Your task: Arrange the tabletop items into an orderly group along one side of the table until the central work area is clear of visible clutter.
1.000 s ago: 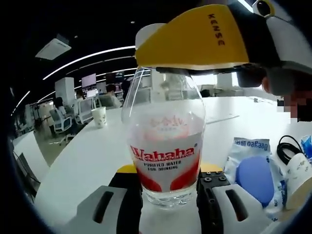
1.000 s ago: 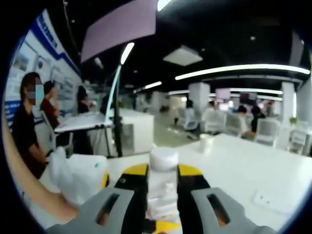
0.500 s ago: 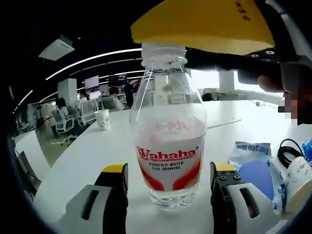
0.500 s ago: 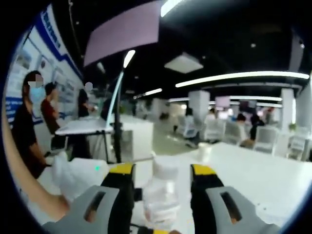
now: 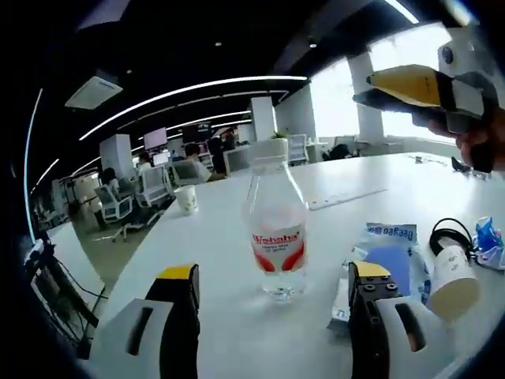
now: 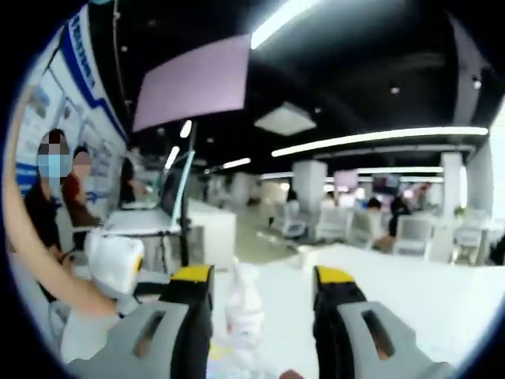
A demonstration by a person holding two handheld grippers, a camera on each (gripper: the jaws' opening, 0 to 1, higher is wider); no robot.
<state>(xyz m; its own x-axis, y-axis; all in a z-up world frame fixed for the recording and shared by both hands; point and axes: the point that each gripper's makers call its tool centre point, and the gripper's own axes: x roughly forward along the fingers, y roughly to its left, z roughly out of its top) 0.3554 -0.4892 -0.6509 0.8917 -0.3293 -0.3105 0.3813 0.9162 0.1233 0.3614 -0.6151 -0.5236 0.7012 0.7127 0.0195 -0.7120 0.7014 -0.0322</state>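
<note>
Standing upright on the white table [image 5: 237, 237], the water bottle [image 5: 274, 227] sat just beyond the left gripper [image 5: 272, 316], whose jaws were spread apart and touched nothing, while the right gripper [image 6: 260, 312] was also spread wide, the bottle showing blurred between its jaws.

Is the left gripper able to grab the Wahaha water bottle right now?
Probably yes. The left gripper is open, and the Wahaha water bottle stands upright just ahead between its jaws, with bare white table in between.
</note>
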